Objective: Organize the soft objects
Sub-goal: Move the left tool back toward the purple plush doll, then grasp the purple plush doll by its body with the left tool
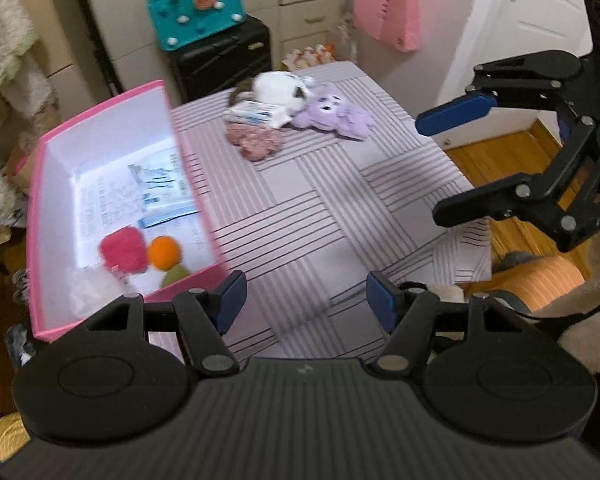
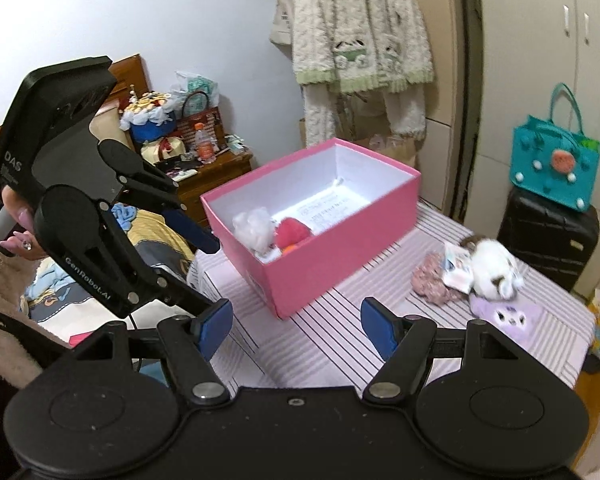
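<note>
A pink box [image 1: 100, 128] [image 2: 340, 248] stands open on the striped table [image 1: 340, 200]. In it lie a red plush ball [image 1: 124, 250] [image 2: 294, 230], an orange ball [image 1: 163, 252], a green piece and a white fluffy toy [image 2: 254, 226]. Piled at the table's far side are a white plush animal [image 1: 280, 88] [image 2: 494, 264], a purple plush [image 1: 336, 114] [image 2: 508, 314], a pink knitted item [image 1: 256, 142] [image 2: 432, 280] and a tissue pack [image 1: 260, 114]. My left gripper [image 1: 306, 298] [image 2: 210, 274] hovers open and empty by the box's near corner. My right gripper [image 2: 296, 322] [image 1: 448, 164] is open and empty over the table's near edge.
A black suitcase [image 1: 224, 60] carrying a teal bag [image 1: 196, 12] stands behind the table. A pink bag [image 1: 388, 8] hangs near a white door. A fleece jacket [image 2: 360, 40] hangs behind the box, with a cluttered nightstand [image 2: 216, 172] to its left. Wooden floor [image 1: 500, 152] lies to the right.
</note>
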Available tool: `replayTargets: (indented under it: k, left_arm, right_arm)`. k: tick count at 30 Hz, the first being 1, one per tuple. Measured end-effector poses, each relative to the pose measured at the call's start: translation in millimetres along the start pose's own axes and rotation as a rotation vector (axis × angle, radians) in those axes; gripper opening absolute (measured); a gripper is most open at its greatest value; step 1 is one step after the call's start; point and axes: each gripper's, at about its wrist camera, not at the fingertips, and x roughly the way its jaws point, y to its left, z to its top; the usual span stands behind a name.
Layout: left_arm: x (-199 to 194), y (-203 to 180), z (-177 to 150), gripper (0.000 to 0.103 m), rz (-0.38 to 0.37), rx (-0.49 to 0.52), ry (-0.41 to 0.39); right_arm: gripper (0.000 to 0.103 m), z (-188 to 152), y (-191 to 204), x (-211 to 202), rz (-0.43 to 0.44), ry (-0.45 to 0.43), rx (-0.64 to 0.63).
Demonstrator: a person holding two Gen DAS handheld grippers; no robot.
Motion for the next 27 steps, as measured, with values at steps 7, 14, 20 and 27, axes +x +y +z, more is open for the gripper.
replayTargets:
  k: [7, 14, 20, 27]
  left_arm:
    - [37, -11, 19, 0.065, -0.059, 0.014, -0.018]
    - [72, -12, 38, 0.065, -0.111, -0.024, -0.063]
    - [107, -13, 54, 0.065, -0.146, -0.077, -0.101]
    - [144, -10, 71, 0.065, -0.193, -0.161, -0.141]
  right_arm:
    - [0.075, -23, -34, 0, -0.022, 0.026, 0.060]
    - [0.075, -49, -74, 9, -0.040, 0.016, 0.086]
    - [0.076, -68, -107, 25, -0.090, 0.004, 0.073]
    - [0.076, -86, -138, 49, -0.182, -0.036, 0.034]
